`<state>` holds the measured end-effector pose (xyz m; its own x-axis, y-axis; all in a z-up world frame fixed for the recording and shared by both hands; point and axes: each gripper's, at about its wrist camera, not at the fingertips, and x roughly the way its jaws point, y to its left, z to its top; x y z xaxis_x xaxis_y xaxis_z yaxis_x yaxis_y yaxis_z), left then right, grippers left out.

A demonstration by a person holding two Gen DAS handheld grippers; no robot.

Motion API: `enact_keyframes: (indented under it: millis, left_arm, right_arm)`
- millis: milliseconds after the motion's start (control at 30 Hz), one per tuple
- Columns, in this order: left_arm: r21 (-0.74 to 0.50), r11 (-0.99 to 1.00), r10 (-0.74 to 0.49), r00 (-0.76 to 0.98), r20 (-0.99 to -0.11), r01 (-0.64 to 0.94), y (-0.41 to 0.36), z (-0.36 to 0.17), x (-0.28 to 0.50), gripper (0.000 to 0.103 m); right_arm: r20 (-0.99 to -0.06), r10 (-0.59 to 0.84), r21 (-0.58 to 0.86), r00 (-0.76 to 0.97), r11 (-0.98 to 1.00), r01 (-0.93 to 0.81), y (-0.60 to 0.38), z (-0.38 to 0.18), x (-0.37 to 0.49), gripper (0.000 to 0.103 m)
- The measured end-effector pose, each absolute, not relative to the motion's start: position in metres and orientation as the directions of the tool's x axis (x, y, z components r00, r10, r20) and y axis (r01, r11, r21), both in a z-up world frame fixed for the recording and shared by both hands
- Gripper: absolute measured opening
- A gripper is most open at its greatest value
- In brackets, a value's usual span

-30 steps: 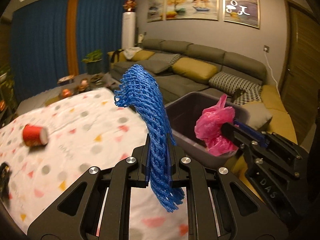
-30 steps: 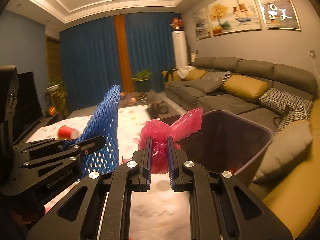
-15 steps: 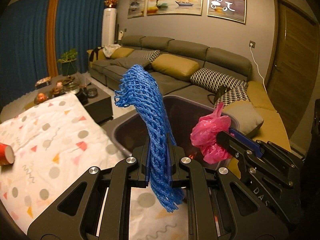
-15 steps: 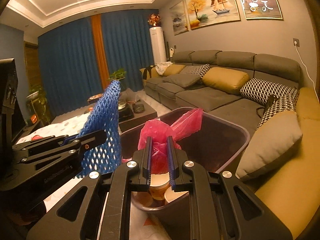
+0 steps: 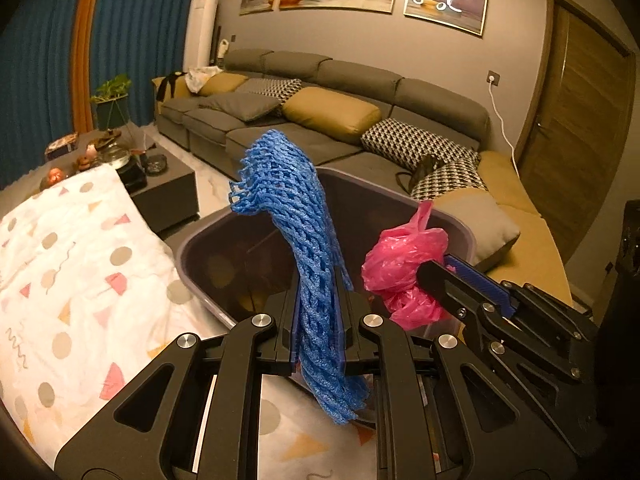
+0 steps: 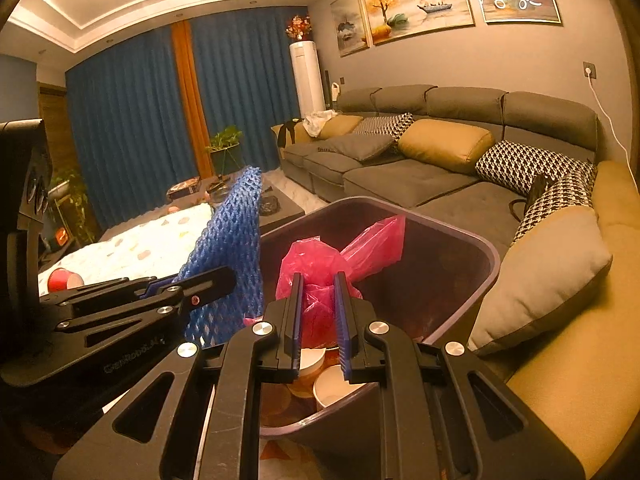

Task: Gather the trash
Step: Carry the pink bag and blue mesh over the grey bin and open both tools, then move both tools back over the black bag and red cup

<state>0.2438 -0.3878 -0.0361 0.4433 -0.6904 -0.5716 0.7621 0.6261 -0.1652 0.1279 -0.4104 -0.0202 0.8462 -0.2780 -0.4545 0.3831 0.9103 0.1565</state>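
Both jaws pinch narrow: my left gripper [image 5: 316, 332] holds the blue foam mesh sleeve [image 5: 298, 248], my right gripper [image 6: 318, 316] the crumpled pink plastic bag [image 6: 320, 264], over the near rim of the purple-grey plastic bin [image 6: 476, 240]. Released here, the sleeve's tail might snag the rim and drop outside.

Bin [image 6: 490, 256] before sofa [image 6: 404, 184], cups [image 6: 334, 390] inside, table [image 5: 72, 280] left

Only thing I can kinda read is "GenRobot" on the left gripper [image 6: 206, 280]. Rest is too blurry.
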Motion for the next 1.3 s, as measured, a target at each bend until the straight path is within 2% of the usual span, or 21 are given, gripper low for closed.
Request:
enact_keyframes:
  millis: [167, 333, 367, 433, 567, 600, 633, 667, 733, 933, 1033, 1300]
  left_arm:
    - [-0.179, 0.621, -0.695, 0.429, -0.577, 0.763, -0.389, -0.041, 0.247, 0.013]
    - [-0.209, 0.604, -0.709, 0.399, -0.581, 0.769, -0.386, -0.046, 0.251, 0.022]
    - [-0.210, 0.604, -0.709, 0.398, -0.582, 0.769, -0.386, -0.047, 0.251, 0.027]
    - [-0.218, 0.606, -0.710, 0.396, -0.582, 0.765, -0.382, -0.048, 0.253, 0.044]
    - [-0.231, 0.606, -0.717, 0.397, -0.573, 0.761, -0.374, -0.049, 0.251, 0.060]
    - [-0.230, 0.612, -0.714, 0.404, -0.572, 0.757, -0.372, -0.050, 0.251, 0.067]
    - [-0.232, 0.622, -0.711, 0.415, -0.568, 0.748, -0.367, -0.050, 0.251, 0.074]
    - [-0.234, 0.631, -0.708, 0.426, -0.563, 0.740, -0.363, -0.049, 0.251, 0.077]
    - [-0.229, 0.661, -0.694, 0.467, -0.548, 0.715, -0.350, -0.047, 0.248, 0.086]
    - [-0.209, 0.745, -0.638, 0.587, -0.499, 0.633, -0.305, -0.036, 0.236, 0.096]
    - [-0.168, 0.789, -0.590, 0.652, -0.476, 0.591, -0.283, -0.029, 0.226, 0.097]
    - [-0.129, 0.878, -0.467, 0.764, -0.445, 0.461, -0.217, -0.015, 0.200, 0.097]
  right_arm:
    - [-0.456, -0.280, 0.162, 0.845, 0.907, 0.388, -0.412, -0.021, 0.128, 0.018]
    - [-0.469, -0.276, 0.162, 0.839, 0.907, 0.389, -0.412, -0.024, 0.129, 0.019]
    - [-0.471, -0.276, 0.164, 0.838, 0.906, 0.391, -0.412, -0.024, 0.129, 0.019]
    - [-0.475, -0.280, 0.165, 0.835, 0.903, 0.397, -0.413, -0.025, 0.129, 0.022]
    - [-0.478, -0.285, 0.166, 0.831, 0.900, 0.404, -0.413, -0.026, 0.128, 0.030]
    - [-0.478, -0.289, 0.163, 0.829, 0.899, 0.407, -0.412, -0.026, 0.127, 0.032]
    - [-0.479, -0.291, 0.162, 0.828, 0.898, 0.409, -0.412, -0.027, 0.127, 0.035]
    - [-0.479, -0.294, 0.160, 0.827, 0.897, 0.412, -0.411, -0.027, 0.126, 0.037]
    - [-0.473, -0.308, 0.151, 0.825, 0.894, 0.421, -0.408, -0.026, 0.124, 0.050]
    - [-0.455, -0.343, 0.133, 0.822, 0.886, 0.443, -0.397, -0.023, 0.116, 0.077]
    - [-0.446, -0.359, 0.127, 0.820, 0.881, 0.455, -0.390, -0.020, 0.111, 0.087]
    - [-0.460, -0.382, 0.094, 0.801, 0.877, 0.472, -0.359, -0.014, 0.105, 0.089]
